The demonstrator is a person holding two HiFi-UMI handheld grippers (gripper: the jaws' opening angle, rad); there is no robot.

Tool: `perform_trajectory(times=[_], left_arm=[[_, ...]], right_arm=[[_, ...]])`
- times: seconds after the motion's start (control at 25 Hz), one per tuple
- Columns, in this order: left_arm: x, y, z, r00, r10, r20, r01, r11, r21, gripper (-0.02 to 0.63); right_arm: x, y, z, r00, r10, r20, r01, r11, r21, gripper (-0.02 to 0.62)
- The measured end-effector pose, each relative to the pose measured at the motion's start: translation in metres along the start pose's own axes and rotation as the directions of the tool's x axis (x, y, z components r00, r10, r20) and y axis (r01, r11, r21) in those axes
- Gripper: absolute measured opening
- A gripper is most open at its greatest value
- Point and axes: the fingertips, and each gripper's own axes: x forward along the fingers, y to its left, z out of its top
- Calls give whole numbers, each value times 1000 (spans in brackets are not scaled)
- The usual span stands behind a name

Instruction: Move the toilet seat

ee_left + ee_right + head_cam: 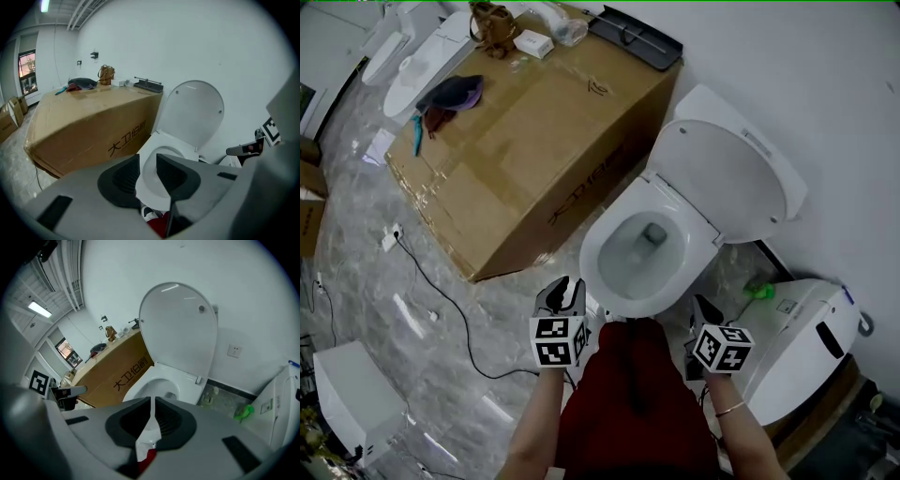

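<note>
Toilet seat (592,258) is down, dead ahead of both tongs
It lies flat on the bowl, long axis running away to the raised lid (727,178); left tongs (569,284), slightly open and empty, look nearest its front rim, right tongs (703,307) closed on nothing

This looks like a storeroom or showroom for bathroom fittings, not a lived-in bathroom. Several white toilets stand on a grey marble-look floor (356,281): an open toilet (614,272), a closed toilet (802,342) near it, and more toilets (417,66) in the far corner. There is also a large cardboard box (544,150), a loose cable (465,321) and bare white walls (806,66).
</note>
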Motion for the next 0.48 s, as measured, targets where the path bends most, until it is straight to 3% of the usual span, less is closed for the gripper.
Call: perform_trajectory(times=[0.28,0.48], left_arm=[[43,8,-57,992,4,-127,-11,999,-52,107],[70,18,-88,983,1,-183,-19,995,-99,124]], right_arm=[[41,-22,-52,991,0,-137,14,994,106,25],[67,-33,-86,978,11,-207,21,988,155,107]])
